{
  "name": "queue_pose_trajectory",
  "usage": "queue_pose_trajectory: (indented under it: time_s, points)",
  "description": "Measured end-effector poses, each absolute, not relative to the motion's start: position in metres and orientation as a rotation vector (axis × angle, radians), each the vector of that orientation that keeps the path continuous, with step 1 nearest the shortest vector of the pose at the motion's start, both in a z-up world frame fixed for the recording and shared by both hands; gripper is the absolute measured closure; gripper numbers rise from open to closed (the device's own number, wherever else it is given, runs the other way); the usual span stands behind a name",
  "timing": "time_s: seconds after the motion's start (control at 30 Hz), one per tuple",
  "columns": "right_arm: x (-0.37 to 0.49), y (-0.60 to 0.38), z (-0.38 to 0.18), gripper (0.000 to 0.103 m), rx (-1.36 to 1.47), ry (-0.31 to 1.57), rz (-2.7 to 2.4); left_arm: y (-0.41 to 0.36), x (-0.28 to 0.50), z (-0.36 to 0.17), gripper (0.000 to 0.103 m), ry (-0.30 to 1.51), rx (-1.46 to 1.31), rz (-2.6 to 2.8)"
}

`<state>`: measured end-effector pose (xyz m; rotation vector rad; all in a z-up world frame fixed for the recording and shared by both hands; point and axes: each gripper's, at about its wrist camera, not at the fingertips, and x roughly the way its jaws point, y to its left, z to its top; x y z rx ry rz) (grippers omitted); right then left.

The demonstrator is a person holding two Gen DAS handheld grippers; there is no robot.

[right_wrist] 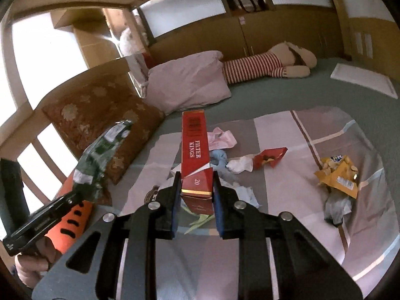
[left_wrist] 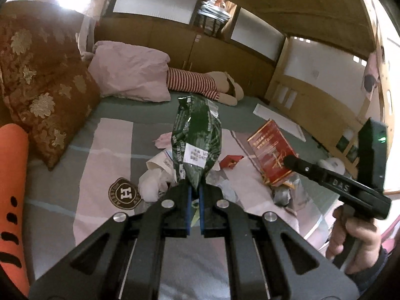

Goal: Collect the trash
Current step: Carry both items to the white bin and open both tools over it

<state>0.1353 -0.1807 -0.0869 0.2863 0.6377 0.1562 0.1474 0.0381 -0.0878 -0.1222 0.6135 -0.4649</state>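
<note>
Left gripper (left_wrist: 195,190) is clamped on the lower end of a green wafer wrapper (left_wrist: 197,140), held above the bed (left_wrist: 62,195). Right gripper (right_wrist: 196,195) is clamped on a red cigarette carton (right_wrist: 196,155); whether anything is inside cannot be told. Loose trash: crumpled paper (right_wrist: 241,163), yellow snack bag (right_wrist: 337,175)

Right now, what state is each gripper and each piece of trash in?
left gripper: shut on green wafer bag, lifted clear of bed
right gripper: shut on red carton, lifted
yellow snack bag: torn open, lying on bed
small red wrapper: crumpled, on bed
white tissue: crumpled, on bed
</note>
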Motion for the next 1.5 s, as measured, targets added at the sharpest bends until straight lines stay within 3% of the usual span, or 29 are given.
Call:
queue_pose_trajectory:
  time_s: [1.17,1.33,1.5]
  points:
    - [0.128,-0.176,-0.093,0.079,0.24,0.664,0.128,0.023,0.149,-0.092,0.097,0.683,-0.084,-0.487]
    - [0.094,-0.2,-0.08,0.079,0.265,0.62,0.084,-0.005,0.133,-0.085,0.097,0.667,-0.063,-0.598]
    - [-0.003,-0.254,-0.066,0.079,0.277,0.56,-0.076,-0.059,0.097,-0.08,0.097,0.652,-0.001,-0.792]
